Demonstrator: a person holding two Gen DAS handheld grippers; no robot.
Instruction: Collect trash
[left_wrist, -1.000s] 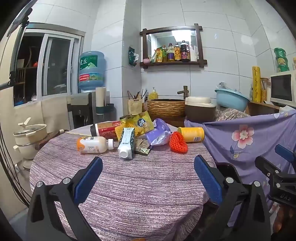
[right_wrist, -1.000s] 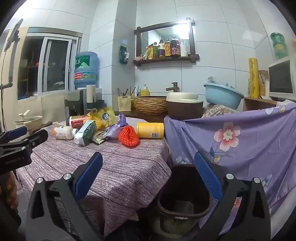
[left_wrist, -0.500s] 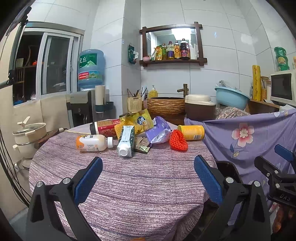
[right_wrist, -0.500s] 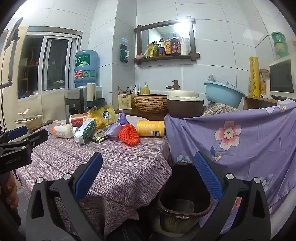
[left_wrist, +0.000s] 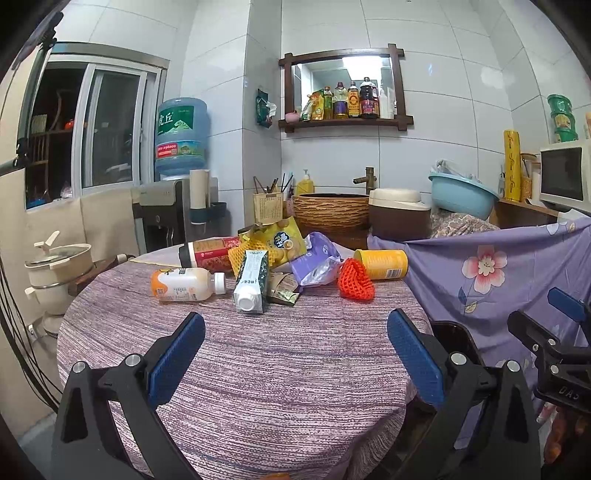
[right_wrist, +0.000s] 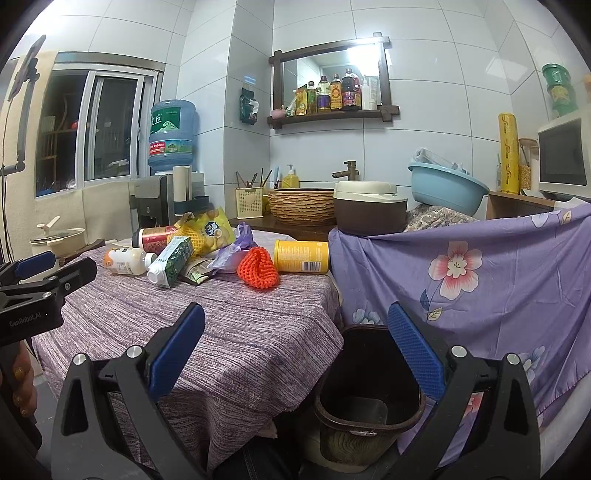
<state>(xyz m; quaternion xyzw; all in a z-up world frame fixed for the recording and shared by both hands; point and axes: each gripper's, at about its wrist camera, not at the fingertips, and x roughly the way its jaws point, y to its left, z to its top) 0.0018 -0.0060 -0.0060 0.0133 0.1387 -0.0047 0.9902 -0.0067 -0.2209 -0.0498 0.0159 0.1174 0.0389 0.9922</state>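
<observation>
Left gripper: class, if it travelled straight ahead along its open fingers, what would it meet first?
Probably the green milk carton, the nearest item ahead of the left gripper over the tablecloth; depth is uncertain, and it might pass above it.

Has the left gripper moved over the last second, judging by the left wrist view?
Yes, slightly. The left gripper has dipped or tilted a little: the wooden wall shelf and the green carton sit marginally higher in frame than before.

Purple-striped woven cloth (left_wrist: 280, 369) over the worktop, orange net (left_wrist: 355, 282), yellow can (left_wrist: 384, 264), green-and-white carton (left_wrist: 252, 280), dark brown bin (right_wrist: 369, 384), lilac floral sheet (right_wrist: 480, 266).
</observation>
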